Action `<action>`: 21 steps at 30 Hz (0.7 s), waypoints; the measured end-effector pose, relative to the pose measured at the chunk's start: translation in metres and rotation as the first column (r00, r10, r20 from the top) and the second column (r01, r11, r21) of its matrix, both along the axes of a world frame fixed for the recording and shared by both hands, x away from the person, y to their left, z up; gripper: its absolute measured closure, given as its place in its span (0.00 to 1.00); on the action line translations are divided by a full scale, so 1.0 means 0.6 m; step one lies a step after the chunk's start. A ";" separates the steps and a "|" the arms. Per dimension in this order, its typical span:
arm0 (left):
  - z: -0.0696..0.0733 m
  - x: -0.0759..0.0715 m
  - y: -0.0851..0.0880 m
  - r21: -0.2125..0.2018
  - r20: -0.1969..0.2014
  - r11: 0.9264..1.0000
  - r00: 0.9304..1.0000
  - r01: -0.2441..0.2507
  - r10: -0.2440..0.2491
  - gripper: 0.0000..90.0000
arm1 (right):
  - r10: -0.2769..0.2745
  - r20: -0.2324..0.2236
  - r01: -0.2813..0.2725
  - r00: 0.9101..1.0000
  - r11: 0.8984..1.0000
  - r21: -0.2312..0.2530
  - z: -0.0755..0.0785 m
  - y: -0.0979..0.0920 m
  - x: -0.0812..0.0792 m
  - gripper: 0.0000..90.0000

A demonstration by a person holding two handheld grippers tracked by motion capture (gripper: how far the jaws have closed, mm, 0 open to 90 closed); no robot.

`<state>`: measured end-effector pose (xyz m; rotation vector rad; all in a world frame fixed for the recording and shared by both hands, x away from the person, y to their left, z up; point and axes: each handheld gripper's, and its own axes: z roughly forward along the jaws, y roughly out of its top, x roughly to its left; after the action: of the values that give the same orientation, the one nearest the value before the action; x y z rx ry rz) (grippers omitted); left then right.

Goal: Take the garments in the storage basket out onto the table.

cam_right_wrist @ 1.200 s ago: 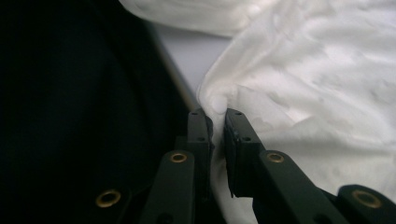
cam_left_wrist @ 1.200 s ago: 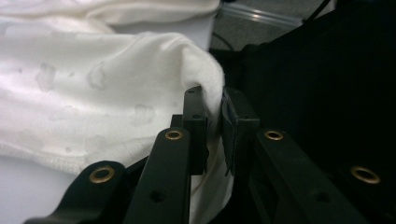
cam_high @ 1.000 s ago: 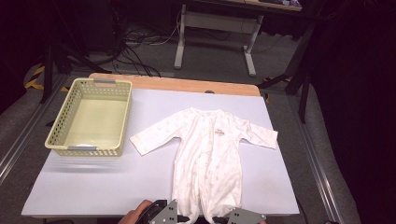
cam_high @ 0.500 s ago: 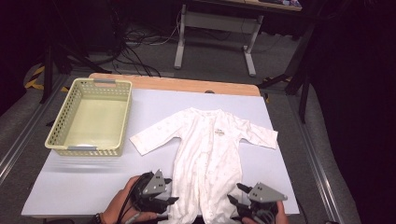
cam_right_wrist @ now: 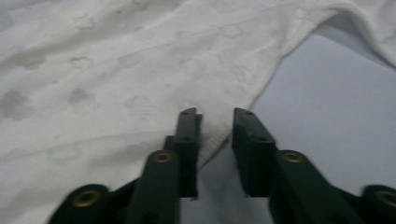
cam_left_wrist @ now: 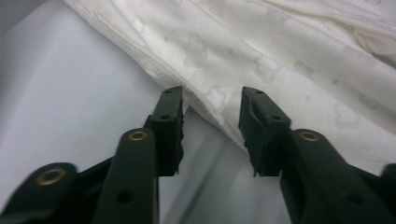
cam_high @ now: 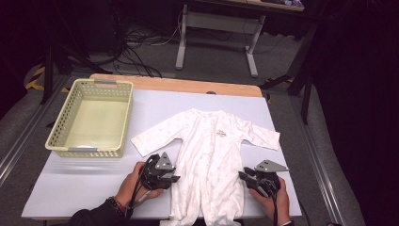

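White romper (cam_high: 211, 160) on a pale lilac-grey table (cam_high: 80, 188), beside a pale yellow basket (cam_high: 91, 117).
The romper carries a faint tone-on-tone flower print. The basket has grey handle strips. Both grippers' jaws are black, with brass-coloured rivets.

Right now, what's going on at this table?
A person holds a tool in each hand at the sides of a white baby romper spread flat on the table. The left tool and the right tool each have a side edge of the garment between their jaws, which have just been closing but are not yet clamped. A yellow basket stands empty at the left.
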<state>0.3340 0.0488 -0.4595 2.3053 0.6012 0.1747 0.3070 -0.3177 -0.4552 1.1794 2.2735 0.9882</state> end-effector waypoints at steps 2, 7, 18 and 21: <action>-0.001 0.001 -0.001 -0.015 -0.005 1.000 1.000 0.016 -0.016 0.93 | 0.015 -0.001 -0.015 1.000 1.000 -0.011 0.001 0.003 -0.003 0.97; 0.000 -0.004 0.006 -0.020 -0.008 1.000 1.000 0.019 -0.019 0.99 | 0.031 0.003 -0.031 1.000 0.999 -0.043 0.005 0.000 -0.016 1.00; 0.015 -0.022 0.059 -0.023 0.067 1.000 0.998 -0.001 0.002 0.89 | 0.005 0.084 -0.002 0.996 0.999 -0.034 0.026 -0.023 -0.036 0.72; 0.024 -0.030 0.078 -0.042 0.126 0.999 0.992 0.001 0.004 0.83 | -0.076 0.133 0.080 0.988 0.996 -0.027 0.039 -0.055 -0.015 0.72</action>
<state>0.3158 0.0957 -0.4451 2.2345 0.5374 0.3030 0.2979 -0.3508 -0.4318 1.1448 2.1165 0.9665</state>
